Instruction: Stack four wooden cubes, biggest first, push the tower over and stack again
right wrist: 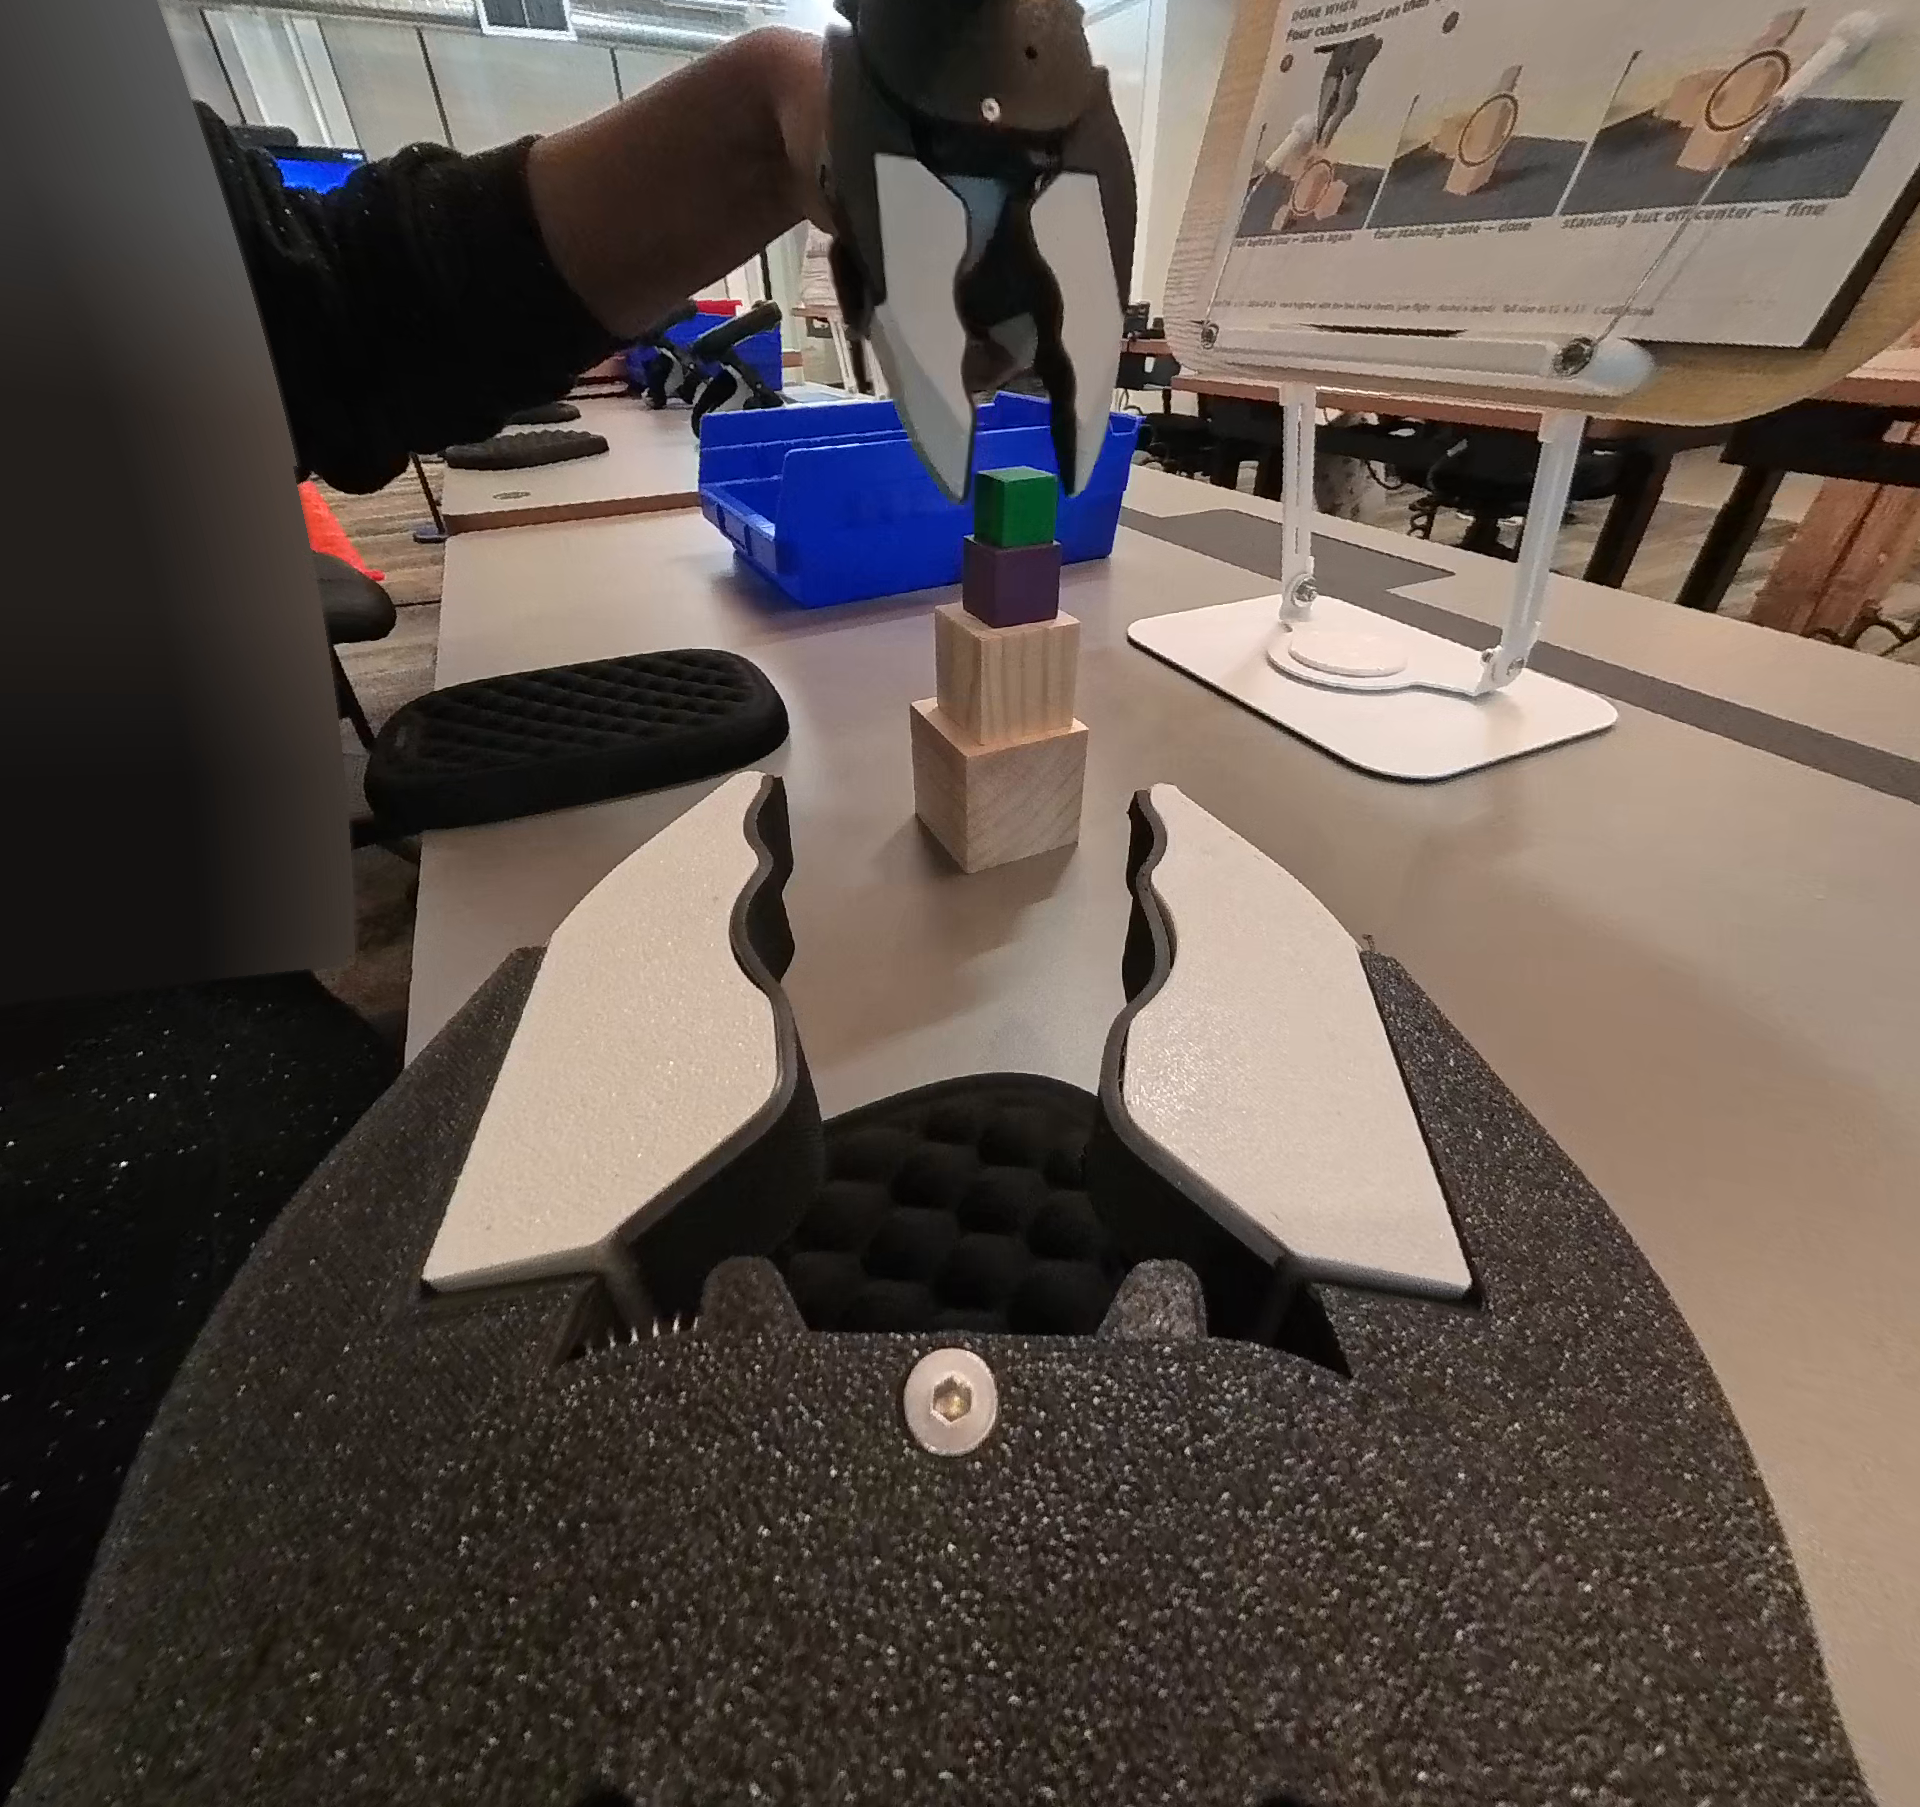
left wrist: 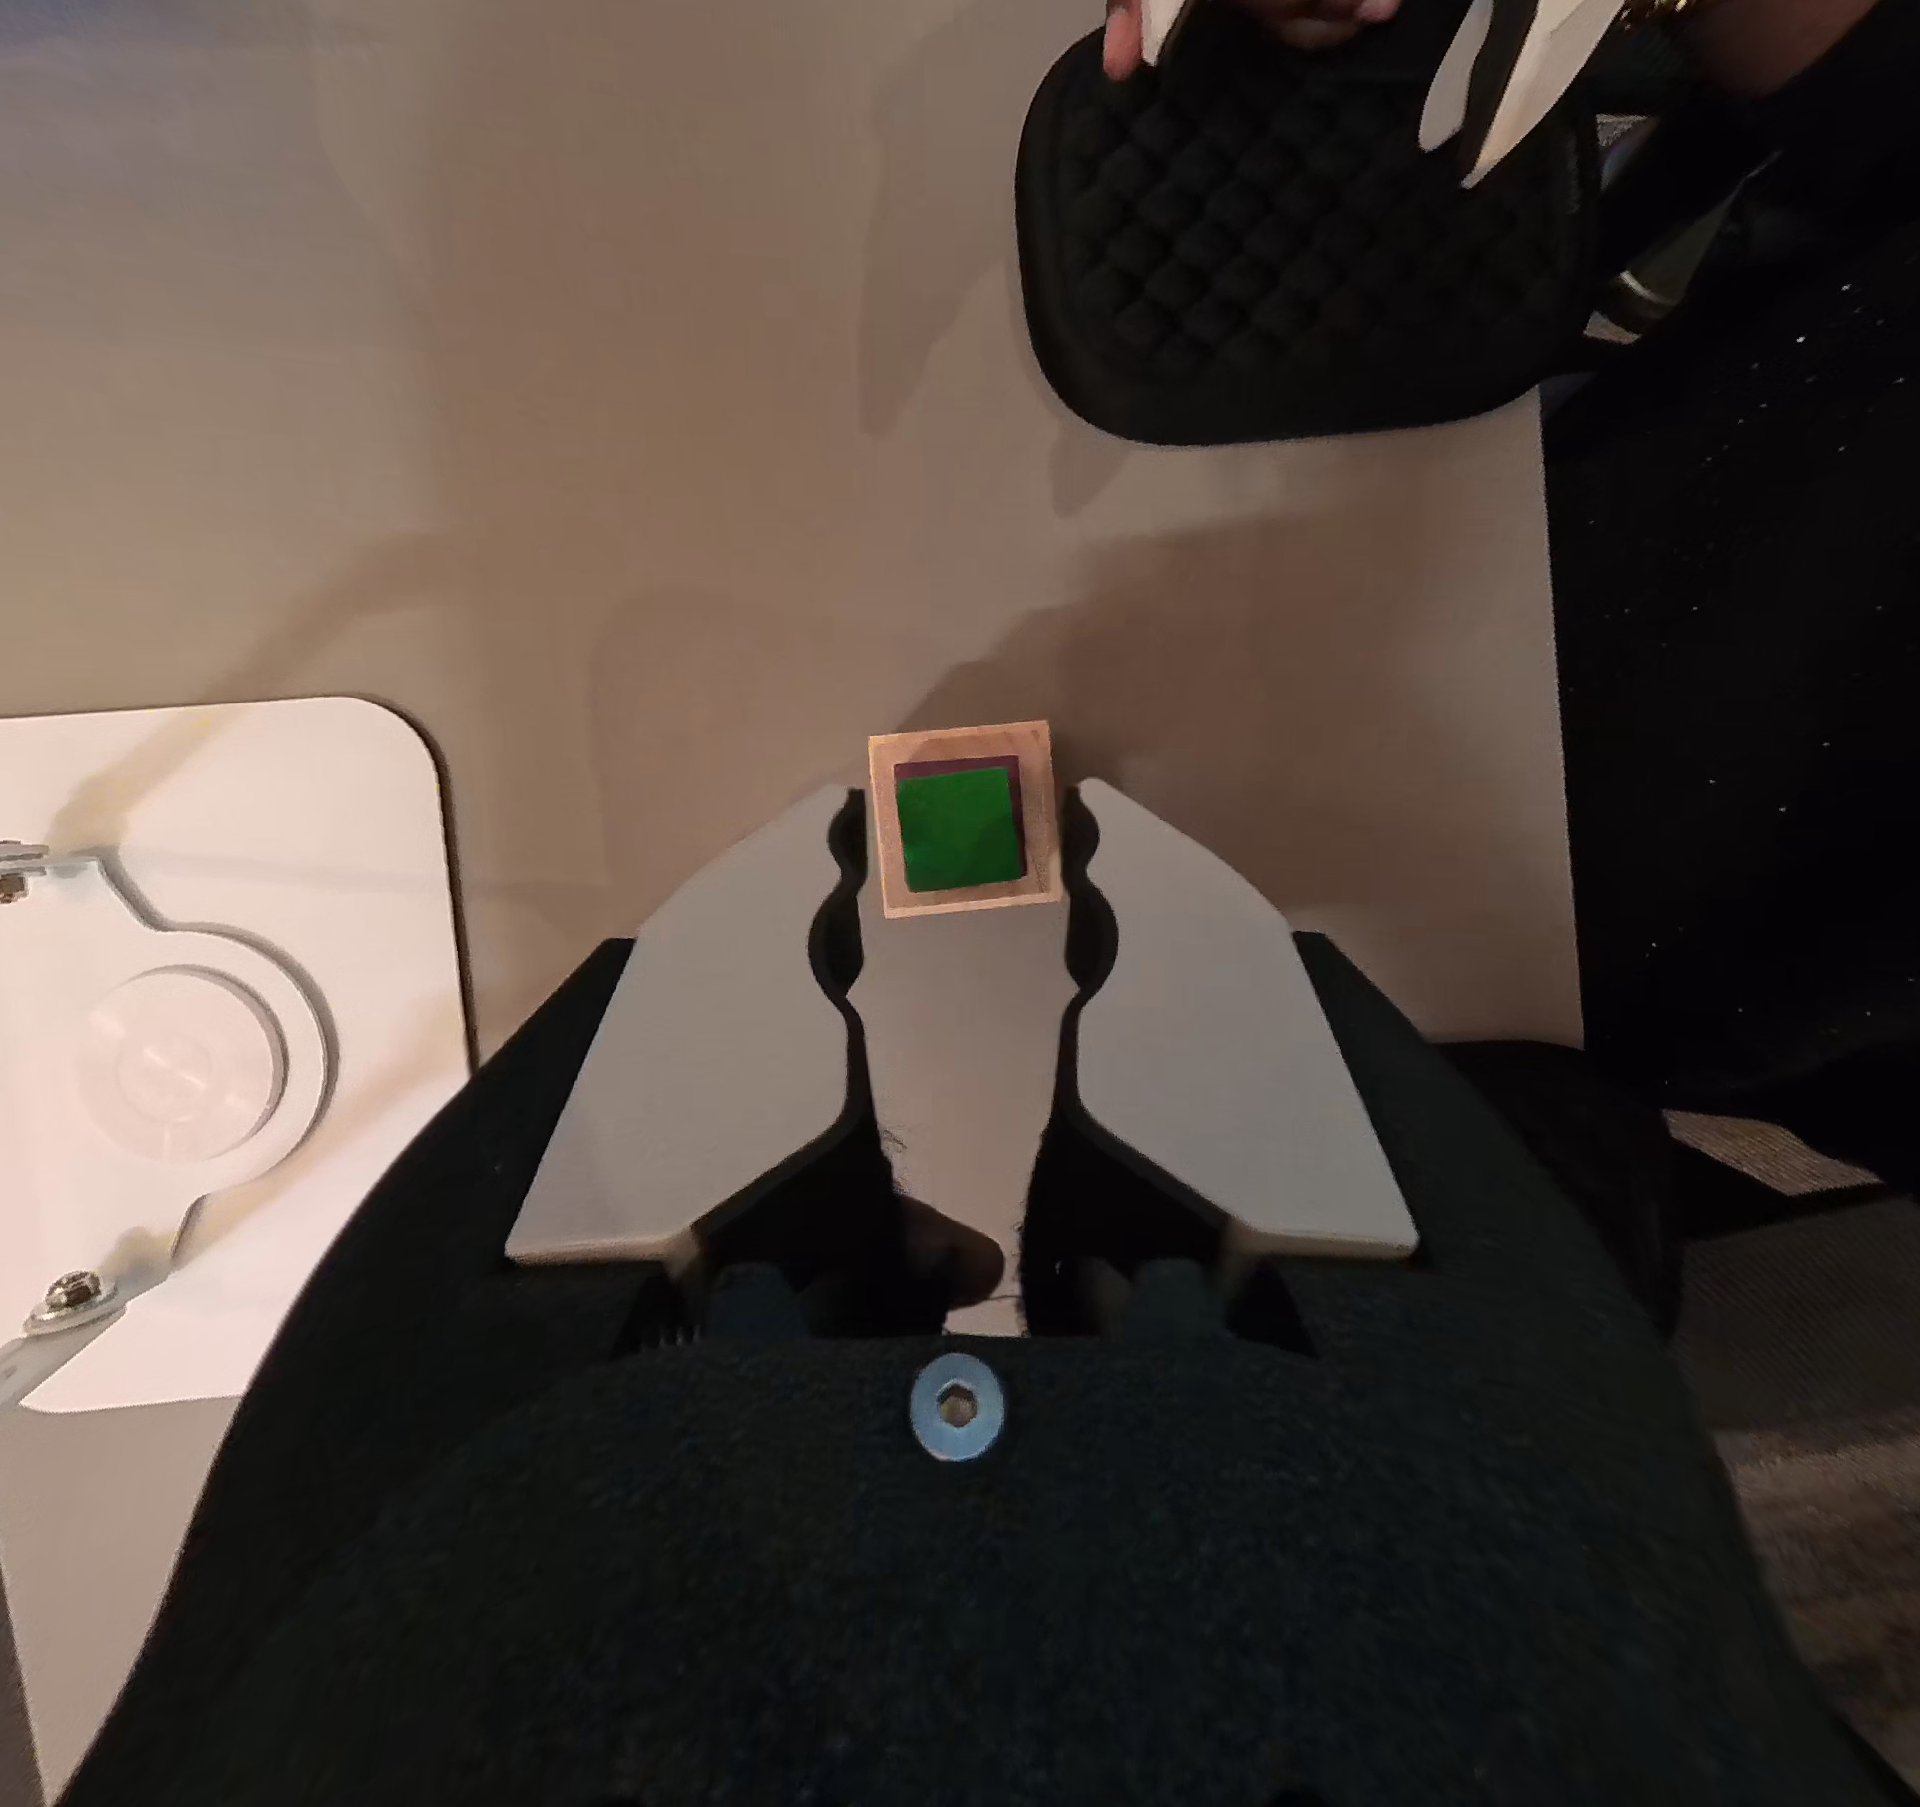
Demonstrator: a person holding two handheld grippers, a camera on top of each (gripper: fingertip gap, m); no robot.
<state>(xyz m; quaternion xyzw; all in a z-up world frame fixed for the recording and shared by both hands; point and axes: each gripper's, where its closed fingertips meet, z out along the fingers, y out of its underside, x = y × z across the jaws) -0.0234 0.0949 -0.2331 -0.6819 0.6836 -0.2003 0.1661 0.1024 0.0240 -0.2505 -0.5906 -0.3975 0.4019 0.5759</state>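
A stack of cubes stands on the grey table (right wrist: 1351, 926): a large wooden cube (right wrist: 1000, 786), a smaller wooden cube (right wrist: 1006, 671), a purple cube (right wrist: 1010, 581) and a green cube (right wrist: 1016, 507) on top. My left gripper (right wrist: 1013, 484) hangs over the stack, pointing down. Its fingertips stand on either side of the green cube, with gaps, and it is open. From above in the left wrist view, the green cube (left wrist: 956, 827) lies between the left gripper's (left wrist: 964, 801) spread pads. My right gripper (right wrist: 956, 801) is open and empty, low in front of the stack.
A black padded rest (right wrist: 571, 718) lies left of the stack and also shows in the left wrist view (left wrist: 1299, 251). A white stand base (right wrist: 1371, 697) holding an instruction board (right wrist: 1558, 95) is on the right. A blue bin (right wrist: 831, 510) sits behind. The gap from one gripper's tips to the other's is roughly 15 cm.
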